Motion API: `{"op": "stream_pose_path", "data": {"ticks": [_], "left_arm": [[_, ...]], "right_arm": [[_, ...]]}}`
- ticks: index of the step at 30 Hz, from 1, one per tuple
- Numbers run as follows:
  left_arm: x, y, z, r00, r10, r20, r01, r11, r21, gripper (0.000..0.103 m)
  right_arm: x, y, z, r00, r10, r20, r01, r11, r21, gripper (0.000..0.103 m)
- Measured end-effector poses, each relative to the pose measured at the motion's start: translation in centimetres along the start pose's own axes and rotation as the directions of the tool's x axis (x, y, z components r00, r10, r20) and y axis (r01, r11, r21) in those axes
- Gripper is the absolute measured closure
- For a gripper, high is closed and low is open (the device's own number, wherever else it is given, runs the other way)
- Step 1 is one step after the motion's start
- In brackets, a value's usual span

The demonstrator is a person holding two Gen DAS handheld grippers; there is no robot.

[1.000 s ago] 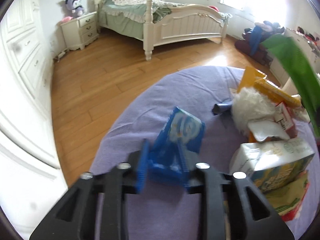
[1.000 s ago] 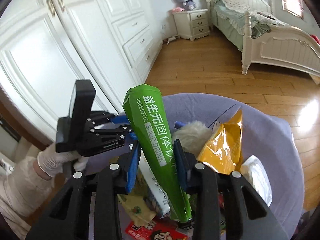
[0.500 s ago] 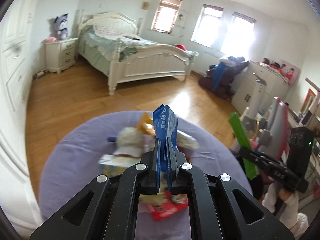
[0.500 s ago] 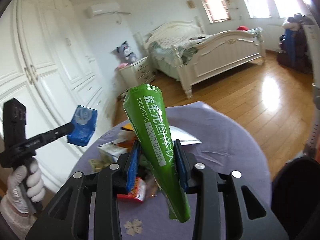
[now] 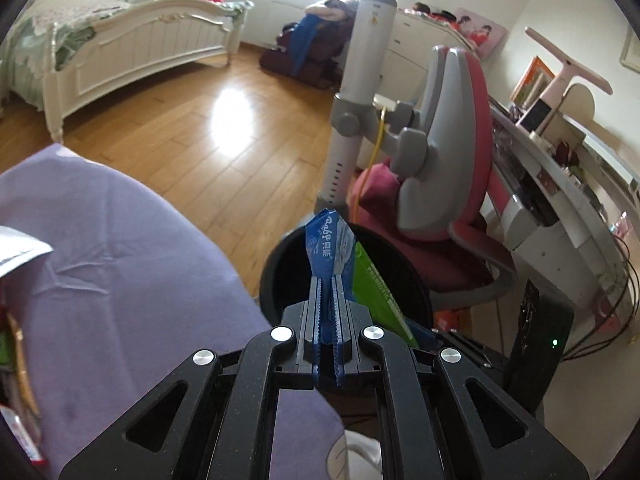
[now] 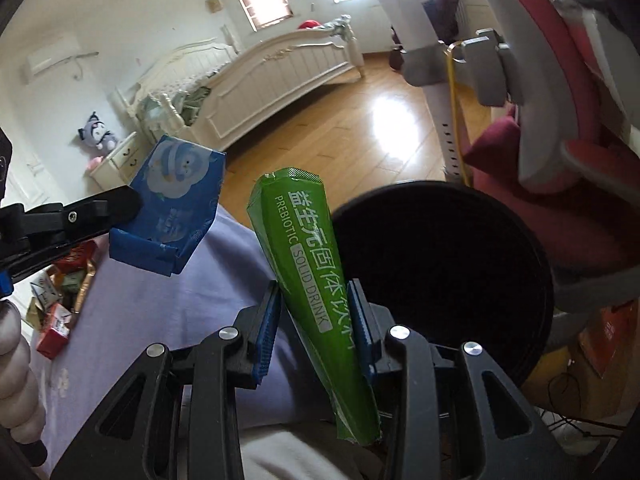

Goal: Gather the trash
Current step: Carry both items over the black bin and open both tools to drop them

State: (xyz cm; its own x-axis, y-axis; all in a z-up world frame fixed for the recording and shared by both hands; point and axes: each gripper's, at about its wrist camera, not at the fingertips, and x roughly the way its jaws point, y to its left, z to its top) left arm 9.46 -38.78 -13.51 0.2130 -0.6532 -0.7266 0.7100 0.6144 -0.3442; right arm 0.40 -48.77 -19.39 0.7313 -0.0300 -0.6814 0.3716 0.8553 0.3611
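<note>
left tongs (image 5: 329, 292) pinching a flattened blue wrapper (image 5: 329, 246), right tongs (image 6: 316, 312) pinching a green drink sachet (image 6: 308, 264), both near a black bin (image 6: 444, 280) right of the purple table (image 5: 120, 256).

Left claw (image 5: 329, 304) pinches blue wrapper (image 5: 329, 246) — above black bin (image 5: 276, 276).

I see a glossy green foil packet (image 6: 316, 280), a shiny blue wrapper (image 6: 172, 216) (creased), matt lilac cloth (image 5: 120, 240), and polished wood floor (image 5: 200, 128).
</note>
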Motion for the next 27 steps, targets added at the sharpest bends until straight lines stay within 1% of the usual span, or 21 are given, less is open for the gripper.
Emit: {"op": "stream_pose_path", "data": {"ticks": [3,7,12,17,20,21,22,23,24,25,26,27], "left_arm": [[4.5,-0.9,0.0,0.997,-0.001,-0.071,0.002,1.0,0.01,0.097],[7.7,-2.3,-0.2,0.992,0.017,-0.127,-0.01,0.998,0.055,0.097],[9.6,-2.9,-0.1,0.987,0.033,-0.158,-0.022,0.997,0.071,0.097],[10.7,-3.2,0.1,0.984,0.045,-0.173,-0.032,0.996,0.078,0.097],[11.1,-3.7,0.4,0.981,0.074,-0.177,-0.055,0.992,0.113,0.097],[11.2,-4.0,0.6,0.979,0.1,-0.177,-0.077,0.989,0.128,0.094],[11.2,-4.0,0.7,0.977,0.128,-0.173,-0.104,0.985,0.14,0.08],[10.9,-4.1,0.9,0.975,0.149,-0.163,-0.125,0.981,0.147,0.069],[10.4,-4.1,1.0,0.976,0.17,-0.139,-0.148,0.977,0.153,0.042],[9.7,-4.2,1.1,0.977,0.181,-0.108,-0.164,0.975,0.153,0.028],[8.9,-4.1,1.2,0.98,0.182,-0.08,-0.168,0.974,0.152,0.028],[8.3,-4.1,1.2,0.982,0.177,-0.071,-0.164,0.975,0.152,0.028]], "right_arm": [[1.1,-1.8,-0.6,0.999,-0.032,-0.023,0.033,0.999,0.033,0.069],[2.2,-3.0,-0.8,0.997,-0.073,-0.036,0.074,0.997,0.039,0.068],[2.1,-4.9,-1.8,0.992,-0.12,-0.045,0.122,0.992,0.037,0.066],[2.7,-6.0,-2.0,0.99,-0.13,-0.062,0.133,0.99,0.04,0.067],[2.6,-6.4,-2.0,0.988,-0.137,-0.071,0.141,0.989,0.05,0.066],[2.5,-6.6,-2.0,0.988,-0.14,-0.07,0.144,0.988,0.056,0.063],[2.3,-6.7,-2.0,0.987,-0.144,-0.069,0.148,0.987,0.063,0.052],[2.1,-6.8,-2.0,0.987,-0.149,-0.068,0.153,0.986,0.067,0.046],[1.9,-6.9,-2.0,0.985,-0.16,-0.065,0.164,0.984,0.07,0.039],[1.6,-7.0,-2.1,0.984,-0.168,-0.06,0.172,0.982,0.072,0.036],[1.4,-7.1,-2.0,0.983,-0.174,-0.061,0.178,0.981,0.072,0.035],[1.3,-7.2,-2.0,0.982,-0.177,-0.065,0.181,0.981,0.073,0.031]]}}
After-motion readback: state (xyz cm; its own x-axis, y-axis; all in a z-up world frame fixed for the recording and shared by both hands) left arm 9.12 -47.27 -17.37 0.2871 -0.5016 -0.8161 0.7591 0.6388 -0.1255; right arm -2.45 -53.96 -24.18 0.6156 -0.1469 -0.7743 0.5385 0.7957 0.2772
